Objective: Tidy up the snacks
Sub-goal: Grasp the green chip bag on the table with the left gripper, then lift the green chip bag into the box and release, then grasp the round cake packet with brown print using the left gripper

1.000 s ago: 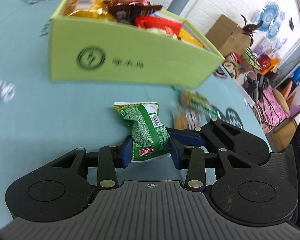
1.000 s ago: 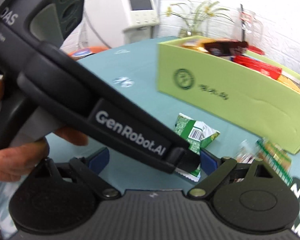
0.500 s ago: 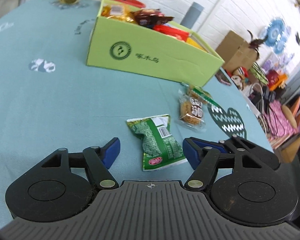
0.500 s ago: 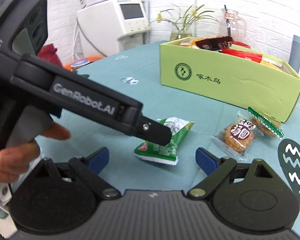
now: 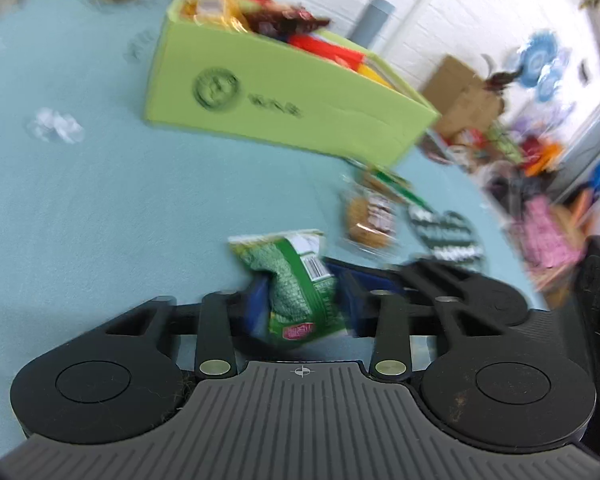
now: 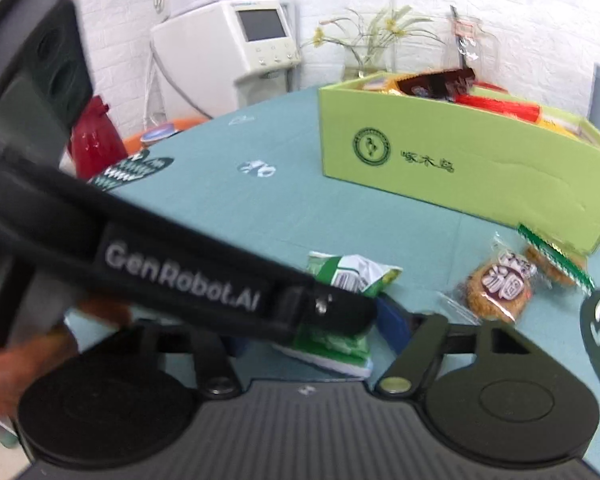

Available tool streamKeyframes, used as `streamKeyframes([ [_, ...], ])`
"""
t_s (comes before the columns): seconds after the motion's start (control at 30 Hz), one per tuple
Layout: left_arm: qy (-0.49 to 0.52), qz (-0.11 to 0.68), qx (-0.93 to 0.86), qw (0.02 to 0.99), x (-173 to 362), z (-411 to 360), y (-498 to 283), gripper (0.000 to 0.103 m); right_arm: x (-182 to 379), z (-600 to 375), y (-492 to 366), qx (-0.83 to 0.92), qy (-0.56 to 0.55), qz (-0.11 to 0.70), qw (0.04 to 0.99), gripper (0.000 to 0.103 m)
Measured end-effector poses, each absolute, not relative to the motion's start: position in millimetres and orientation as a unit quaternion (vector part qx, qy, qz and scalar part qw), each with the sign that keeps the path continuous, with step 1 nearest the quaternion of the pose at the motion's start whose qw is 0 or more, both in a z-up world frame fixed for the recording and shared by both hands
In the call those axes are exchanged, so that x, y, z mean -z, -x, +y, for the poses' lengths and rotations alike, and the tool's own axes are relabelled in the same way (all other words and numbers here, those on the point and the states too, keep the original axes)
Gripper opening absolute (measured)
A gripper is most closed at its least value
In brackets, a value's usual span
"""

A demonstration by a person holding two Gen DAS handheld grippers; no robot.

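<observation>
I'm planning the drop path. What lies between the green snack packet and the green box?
Only bare teal tablecloth between green snack packet and green box, per the left wrist view.

Snack packet (image 5: 296,280) between the jaws; cookie packets (image 5: 370,216) right; box (image 5: 284,100) behind on table (image 5: 100,200).

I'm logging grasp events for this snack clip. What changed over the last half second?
The left claw was open half a second ago, with the green snack packet lying between its fingers. It has now shut on the packet. The right claw is still close to the same packet, and one of its fingers is hidden, so its state is unclear. The green box and the biscuit packs beside it stayed put.
</observation>
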State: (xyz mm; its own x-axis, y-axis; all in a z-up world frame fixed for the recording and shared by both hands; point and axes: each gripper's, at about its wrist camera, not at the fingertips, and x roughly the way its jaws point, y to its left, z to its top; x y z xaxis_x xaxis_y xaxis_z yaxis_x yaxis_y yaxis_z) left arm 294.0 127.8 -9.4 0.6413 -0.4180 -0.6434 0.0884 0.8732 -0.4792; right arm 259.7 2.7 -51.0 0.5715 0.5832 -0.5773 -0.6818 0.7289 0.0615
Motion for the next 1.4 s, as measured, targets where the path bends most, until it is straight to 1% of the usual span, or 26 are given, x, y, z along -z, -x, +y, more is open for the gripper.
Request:
streamKeyframes([
  [0.03, 0.207, 0.398, 0.143, 0.882, 8.3, 127.1, -293.6, 0.01, 49.6, 0.1, -257.4, -0.36, 0.077, 0.293, 0.882, 0.071],
  [0.2, 0.225, 0.393, 0.155, 0.878, -7.7, 118.3, -299.4, 0.01, 35.7, -11.4, -253.4, -0.342, 0.07, 0.268, 0.898, 0.073],
  [0.37, 0.223, 0.375, 0.182, 0.881, -42.9, 98.3, -334.9, 0.011, 6.6, -29.1, -277.5, -0.317, 0.072, 0.228, 0.918, 0.077],
  [0.4, 0.222, 0.367, 0.19, 0.883, -53.1, 94.0, -346.6, 0.011, -2.2, -34.0, -285.8, -0.315, 0.072, 0.216, 0.921, 0.08],
  [0.53, 0.195, 0.327, 0.204, 0.902, -90.8, 76.4, -397.0, 0.011, -36.2, -46.3, -334.9, -0.297, 0.082, 0.181, 0.934, 0.079],
  [0.67, 0.171, 0.31, 0.197, 0.914, -112.5, 67.0, -453.3, 0.011, -53.8, -52.2, -394.7, -0.295, 0.079, 0.175, 0.936, 0.078],
  [0.77, 0.161, 0.319, 0.186, 0.915, -112.3, 64.8, -493.6, 0.011, -51.7, -52.3, -438.5, -0.295, 0.07, 0.188, 0.934, 0.077],
  [0.87, 0.14, 0.336, 0.164, 0.917, -96.4, 61.5, -529.2, 0.011, -34.5, -49.7, -470.4, -0.288, 0.072, 0.21, 0.931, 0.077],
  [0.93, 0.121, 0.35, 0.141, 0.918, -75.4, 60.5, -546.4, 0.011, -17.2, -49.0, -491.3, -0.288, 0.065, 0.238, 0.925, 0.087],
  [0.97, 0.111, 0.353, 0.134, 0.919, -67.6, 59.8, -550.5, 0.014, -8.9, -53.5, -495.9, -0.287, 0.053, 0.247, 0.924, 0.092],
  [1.03, 0.09, 0.348, 0.129, 0.924, -58.1, 60.0, -549.8, 0.016, -0.8, -58.9, -499.5, -0.296, 0.032, 0.259, 0.919, 0.092],
  [1.1, 0.09, 0.333, 0.137, 0.929, -63.8, 63.5, -536.5, 0.028, -7.6, -64.0, -486.5, -0.286, 0.034, 0.249, 0.925, 0.092],
  [1.13, 0.095, 0.32, 0.14, 0.932, -70.7, 66.0, -525.1, 0.041, -13.4, -67.7, -477.8, -0.281, 0.036, 0.235, 0.93, 0.092],
  [1.17, 0.097, 0.305, 0.143, 0.937, -78.3, 68.0, -513.0, 0.047, -20.7, -72.4, -466.0, -0.281, 0.035, 0.219, 0.934, 0.092],
  [1.23, 0.094, 0.277, 0.152, 0.944, -92.8, 72.1, -484.5, 0.05, -30.8, -87.0, -438.9, -0.288, 0.021, 0.194, 0.938, 0.092],
  [1.33, 0.089, 0.259, 0.164, 0.947, -99.7, 79.7, -440.4, 0.064, -26.1, -102.6, -392.9, -0.298, 0.012, 0.199, 0.933, 0.092],
  [1.4, 0.09, 0.27, 0.166, 0.944, -91.4, 82.7, -416.0, 0.064, -9.2, -108.3, -366.5, -0.295, 0.008, 0.225, 0.928, 0.092],
])
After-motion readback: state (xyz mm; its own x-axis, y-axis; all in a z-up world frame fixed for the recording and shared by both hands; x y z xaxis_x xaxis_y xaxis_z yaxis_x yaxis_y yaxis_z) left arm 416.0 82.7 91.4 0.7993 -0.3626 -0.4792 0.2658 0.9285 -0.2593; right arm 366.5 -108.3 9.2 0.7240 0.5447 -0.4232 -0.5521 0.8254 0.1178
